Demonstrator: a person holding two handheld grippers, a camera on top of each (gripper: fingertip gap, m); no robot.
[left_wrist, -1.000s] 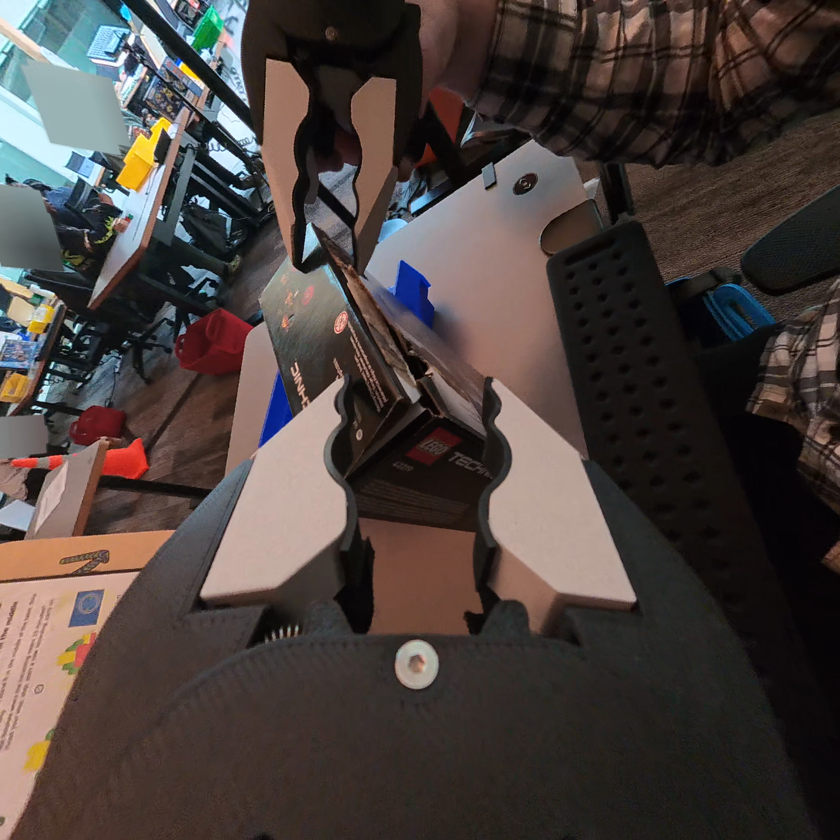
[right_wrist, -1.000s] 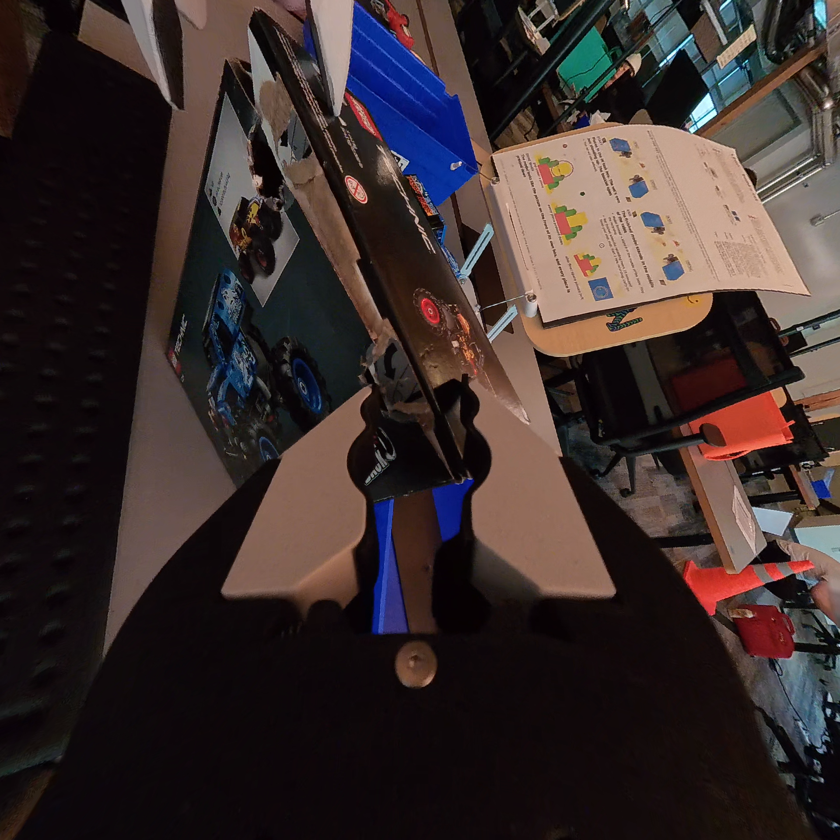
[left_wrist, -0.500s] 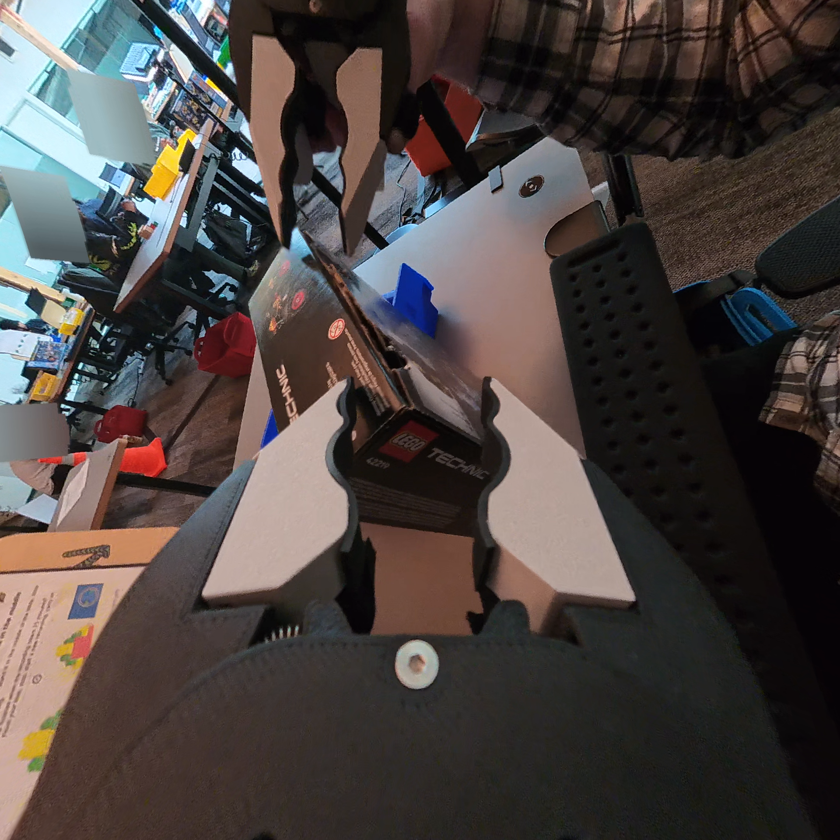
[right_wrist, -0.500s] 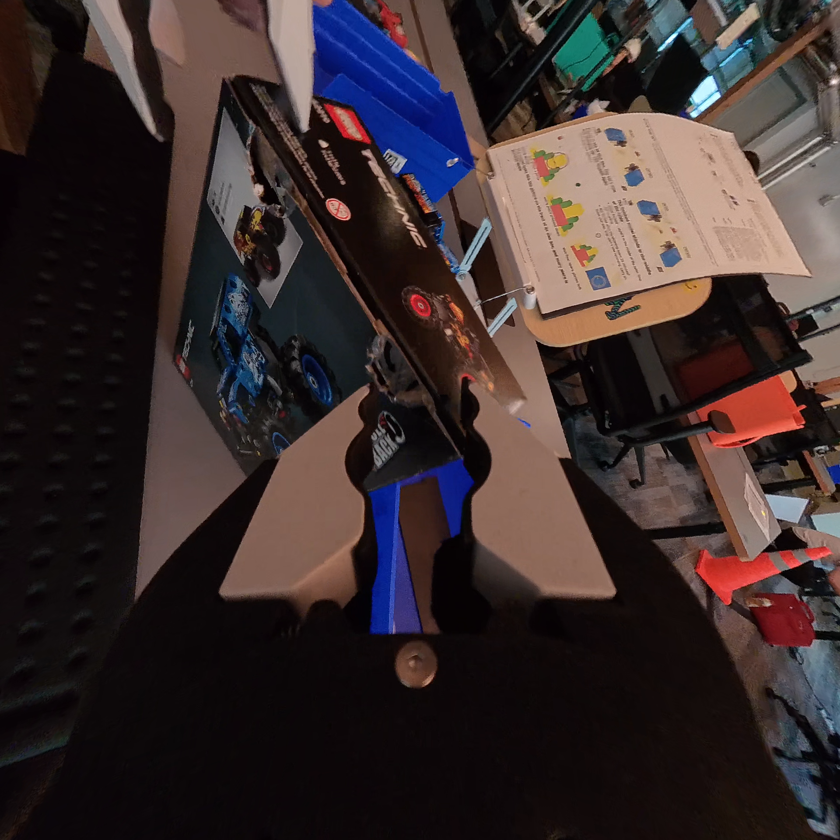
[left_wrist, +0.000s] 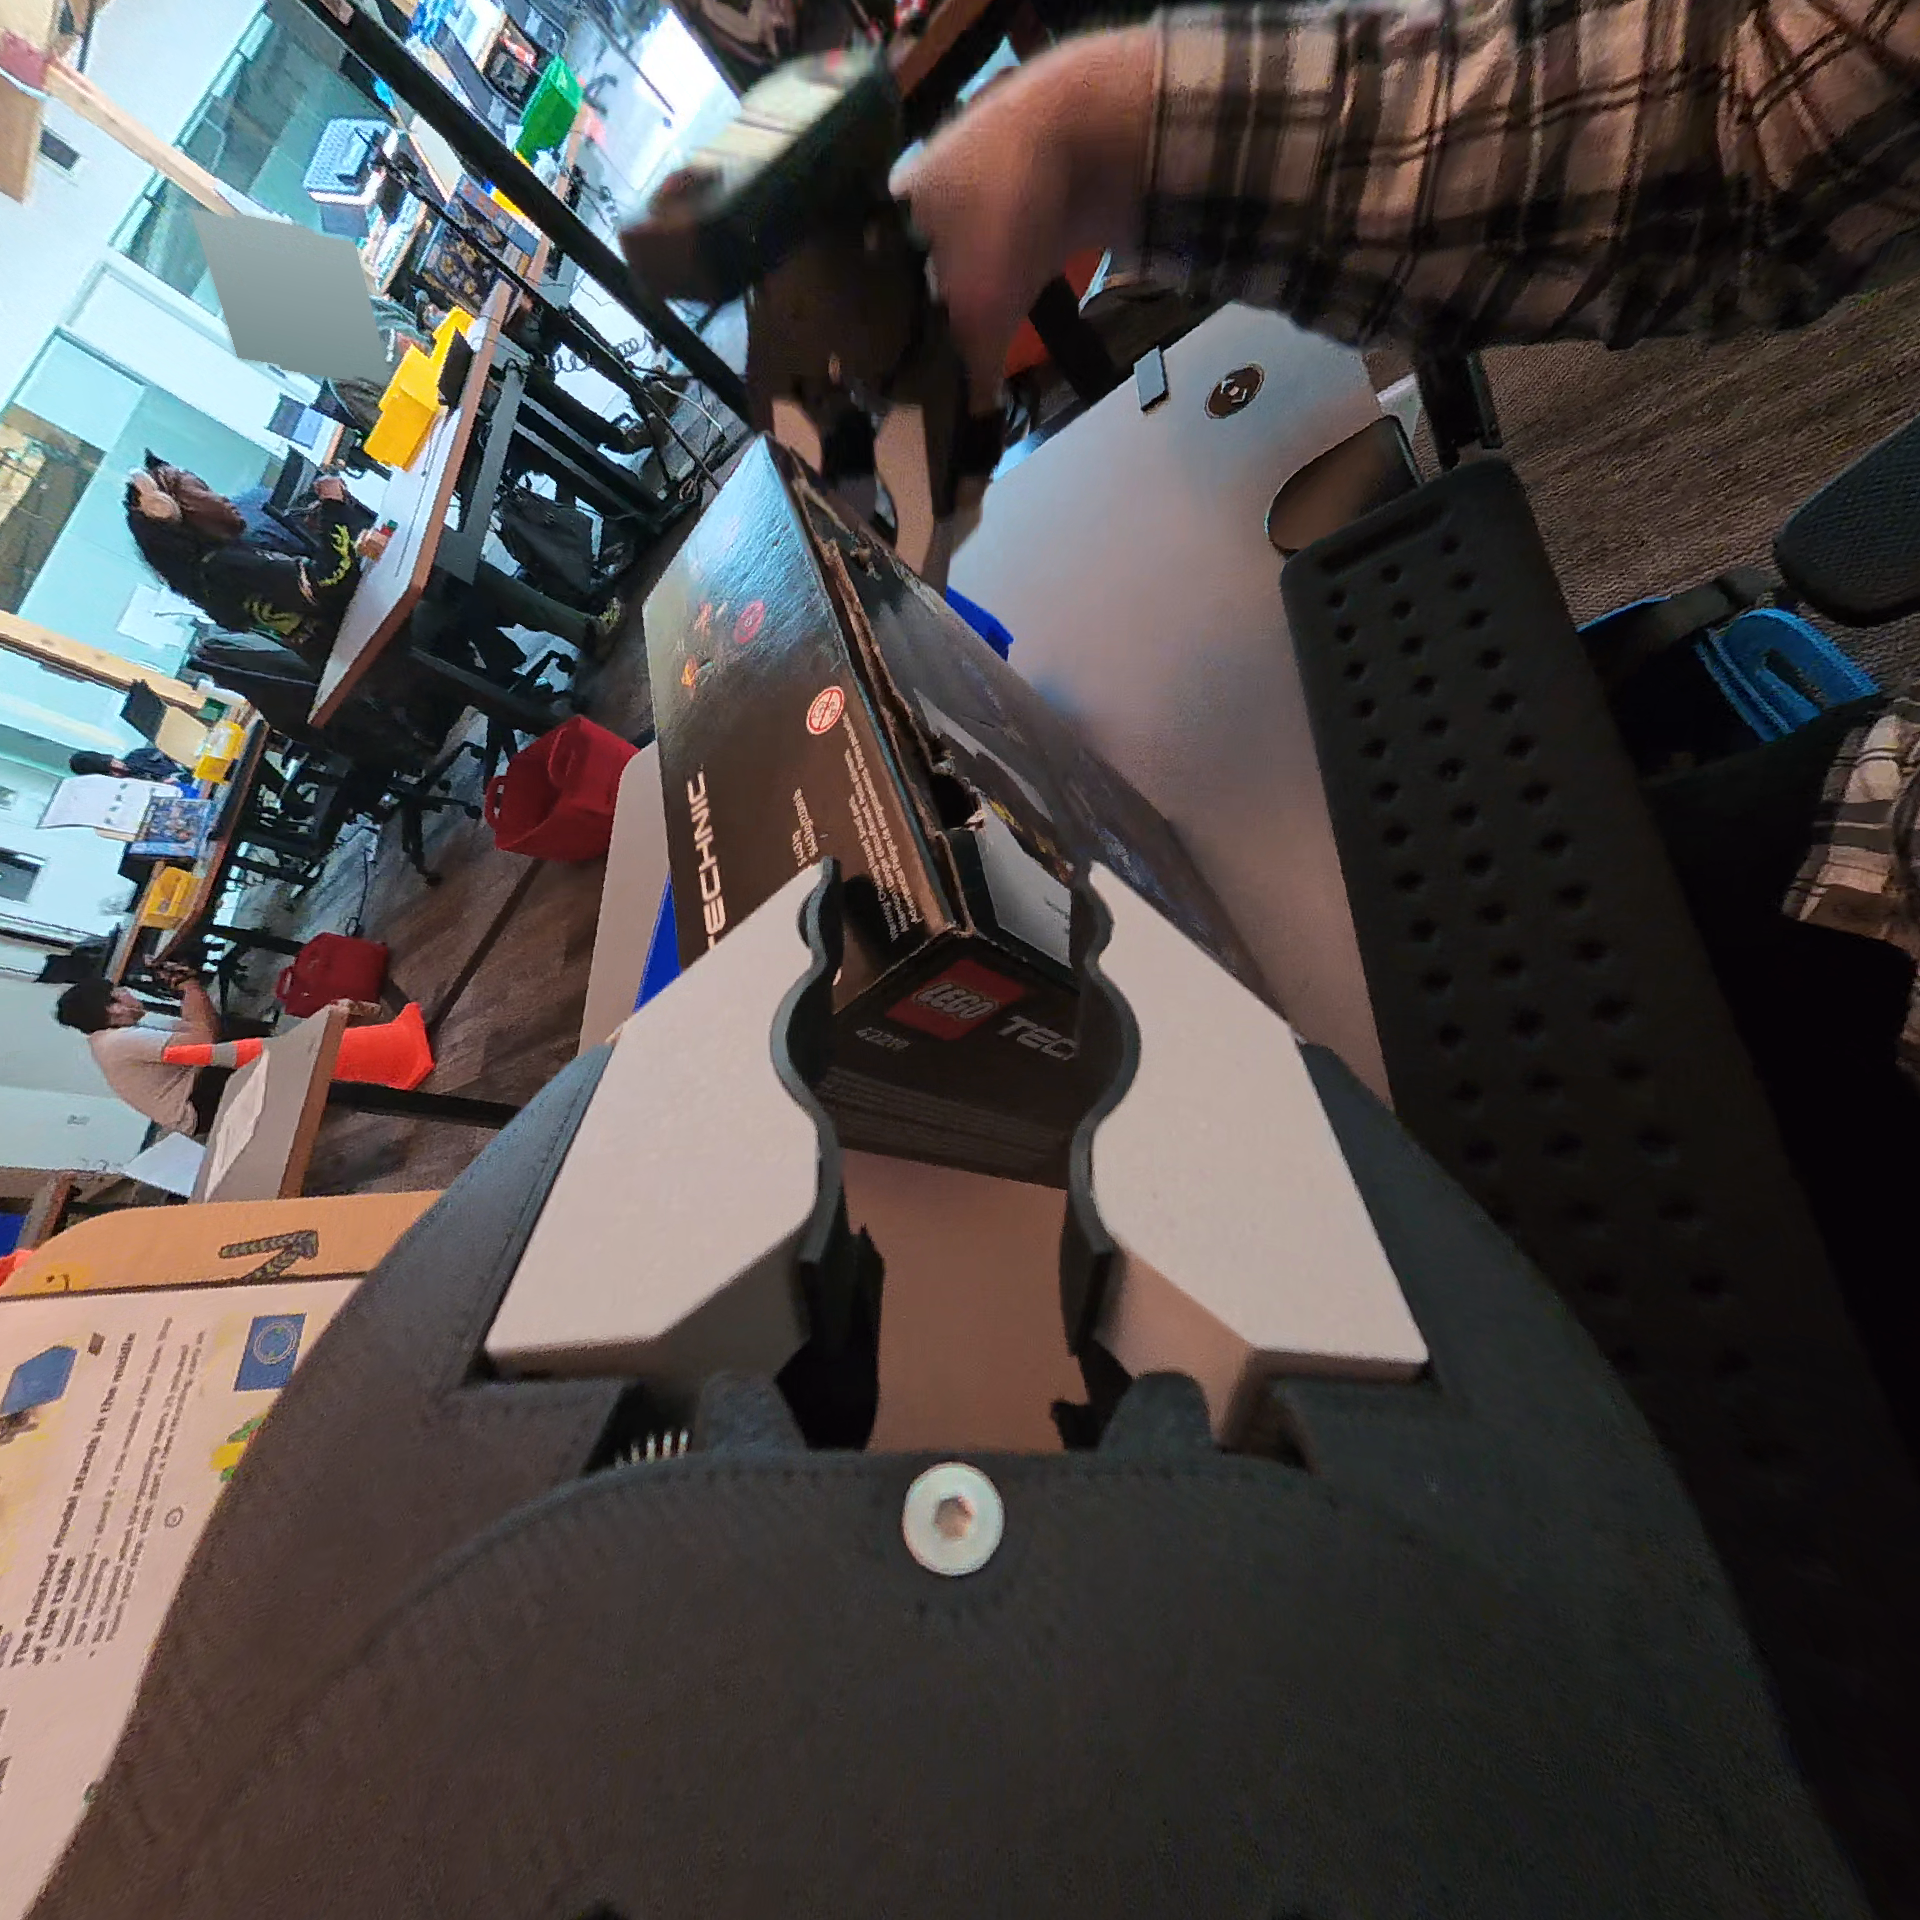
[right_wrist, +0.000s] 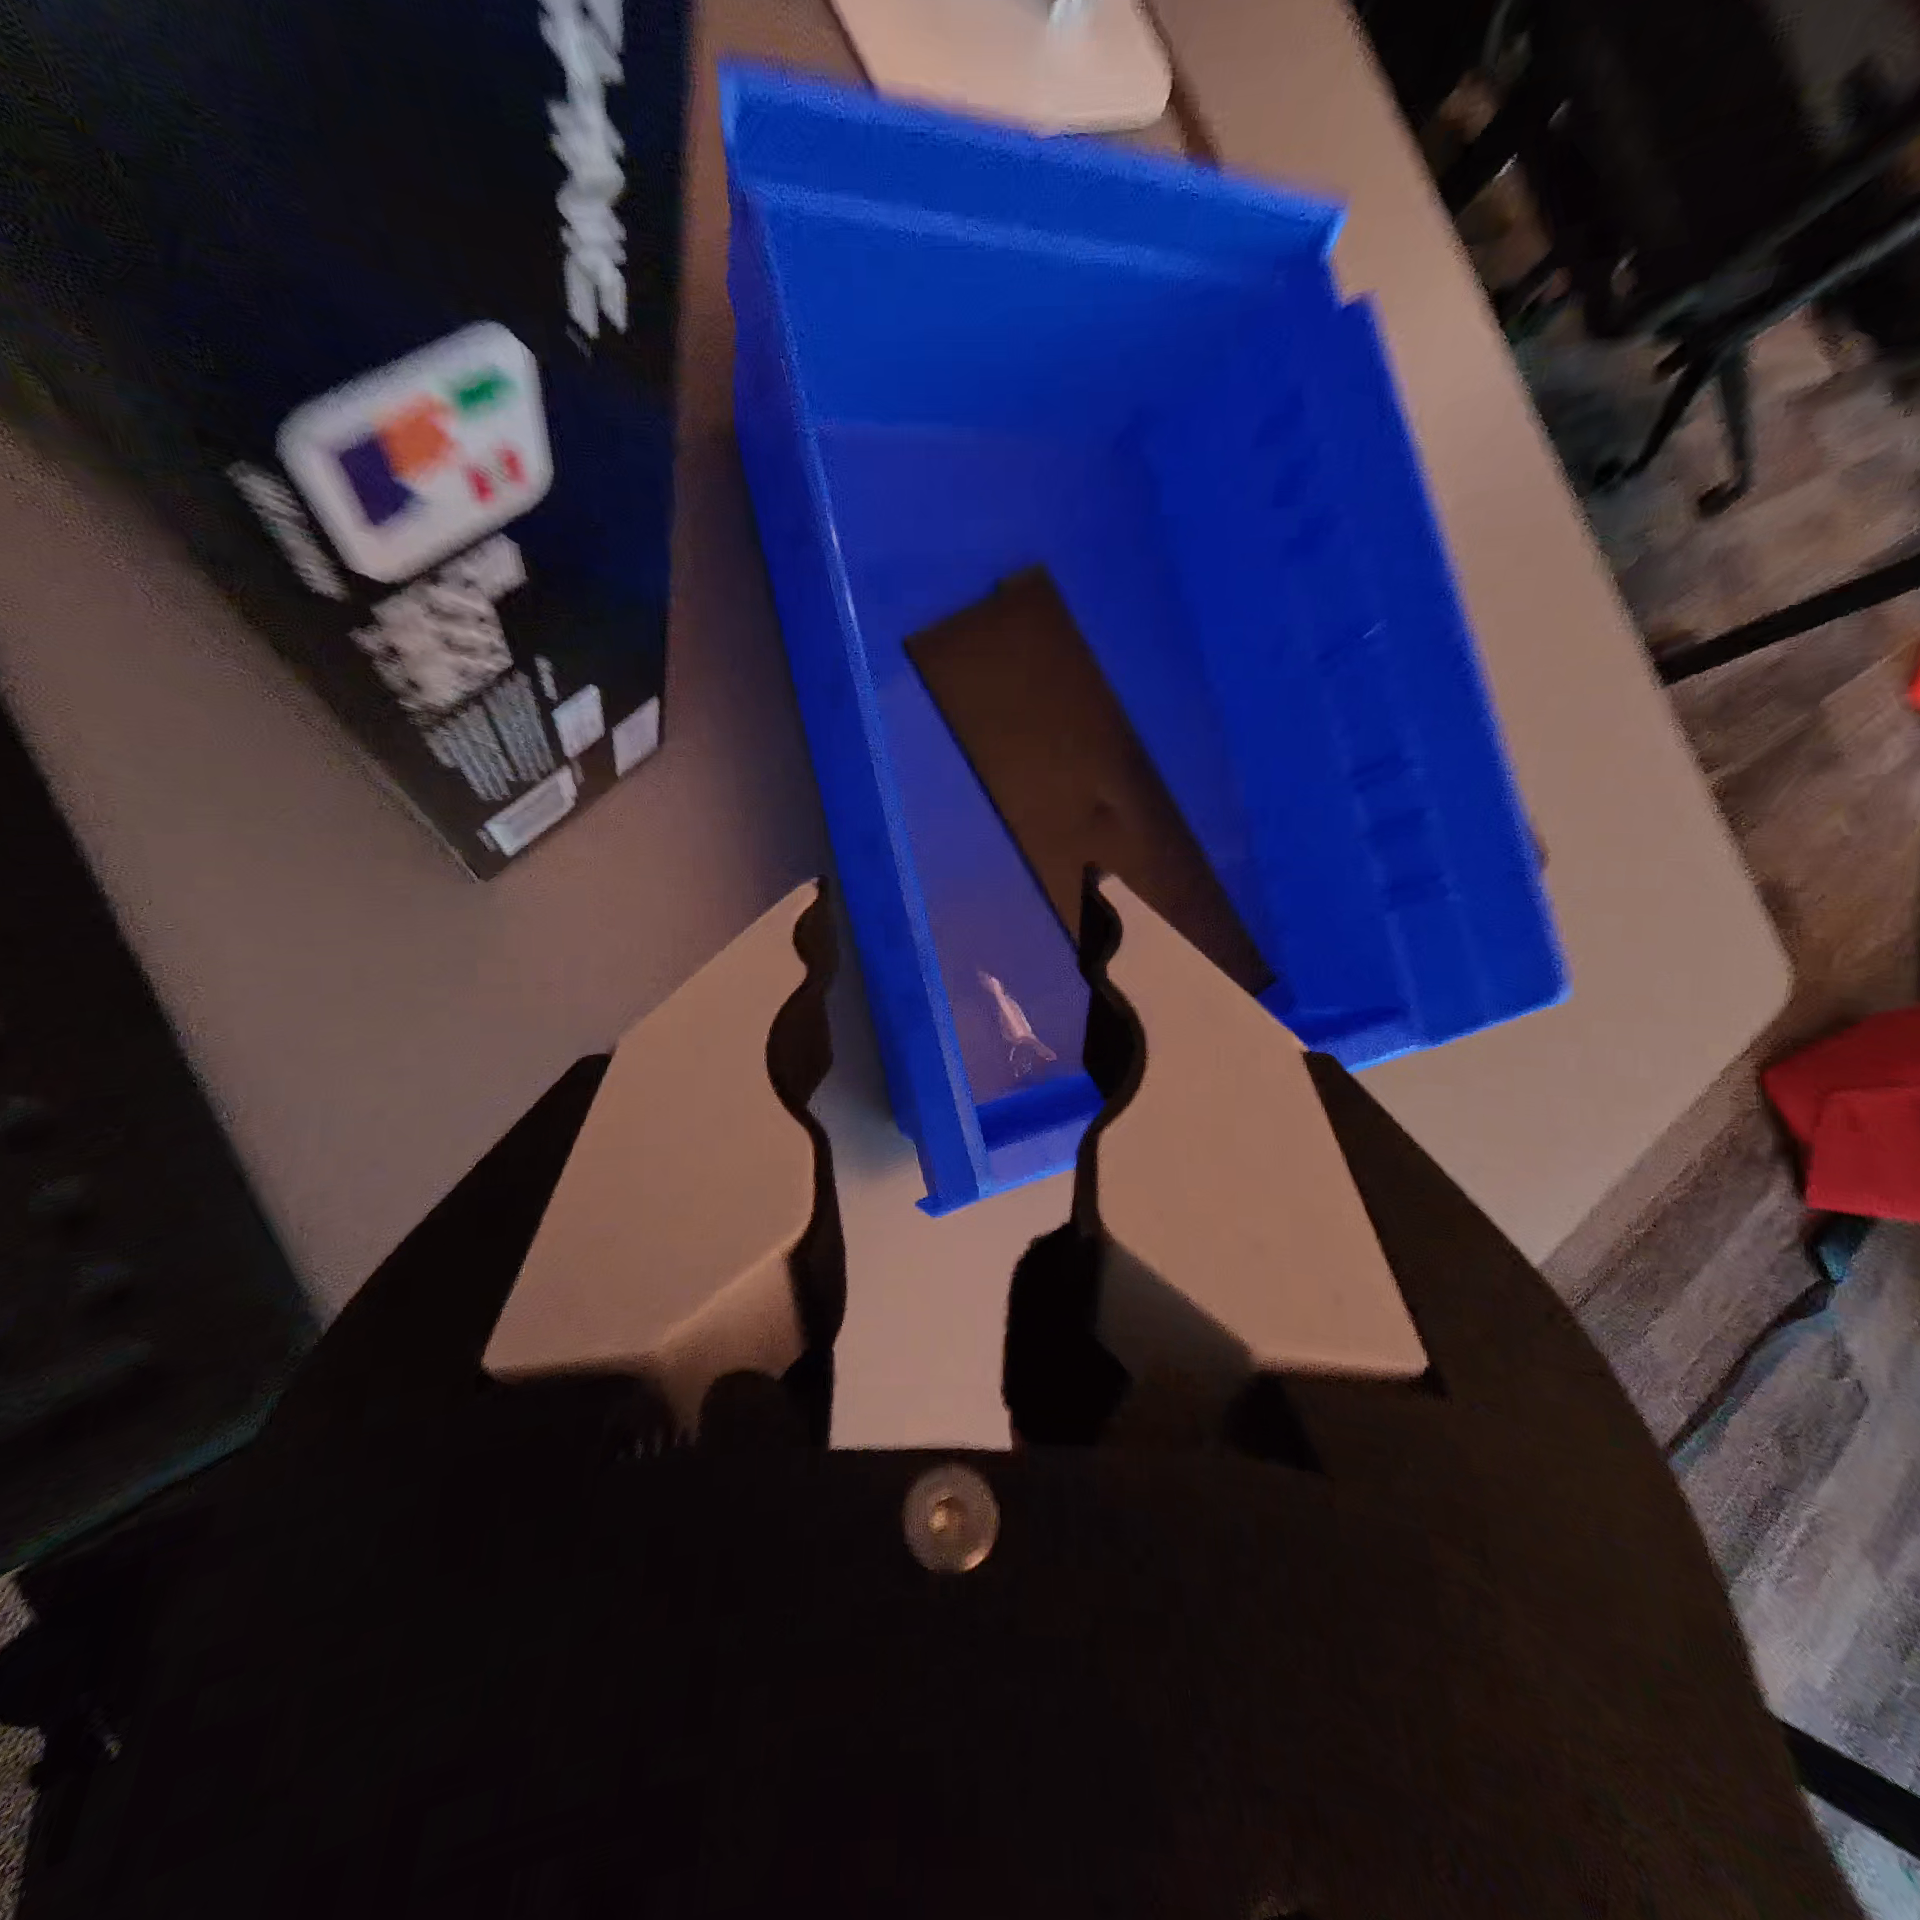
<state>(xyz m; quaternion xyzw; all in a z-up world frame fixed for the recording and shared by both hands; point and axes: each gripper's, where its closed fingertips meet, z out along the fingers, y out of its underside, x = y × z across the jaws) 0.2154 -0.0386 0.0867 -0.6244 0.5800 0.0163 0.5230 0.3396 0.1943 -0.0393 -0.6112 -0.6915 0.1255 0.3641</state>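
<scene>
The right claw (right_wrist: 951, 894) has let go of the black toy box (left_wrist: 831, 790) and swung over the blue bin (right_wrist: 1143, 540), jaws apart and empty (a dark strip lies inside); the left claw (left_wrist: 951, 914) clamps the box's end above the desk (left_wrist: 1174, 582).

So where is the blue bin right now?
In the right wrist view the blue bin sits on the table, right of the black box, just ahead of the open right gripper.

box (right_wrist: 343, 436) left of bin (right_wrist: 1143, 582), both on table (right_wrist: 312, 987)
</scene>
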